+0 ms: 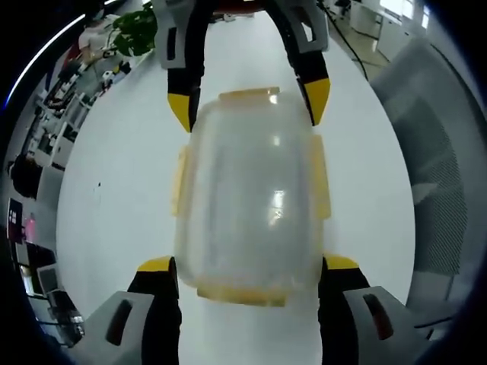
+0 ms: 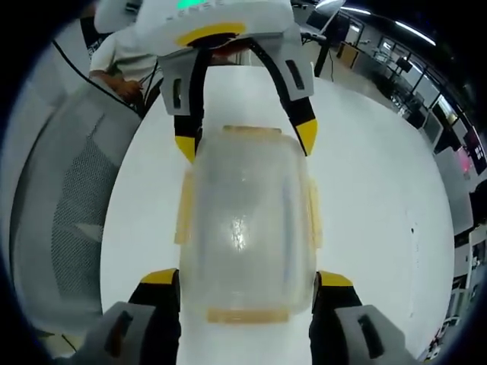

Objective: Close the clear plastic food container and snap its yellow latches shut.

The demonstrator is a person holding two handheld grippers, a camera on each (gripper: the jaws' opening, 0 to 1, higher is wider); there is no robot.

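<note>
Container (image 1: 251,198) clear, lidded, yellow latches (image 1: 321,179) seemingly down

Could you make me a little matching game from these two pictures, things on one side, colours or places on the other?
Things:
1. container
2. latches
3. table
4. plant

Descriptions:
A. white
B. green, at the table's far edge
C. clear plastic, between both grippers' jaws
D. yellow, along the container's sides

Pairs: 1-C, 2-D, 3-A, 4-B
</note>
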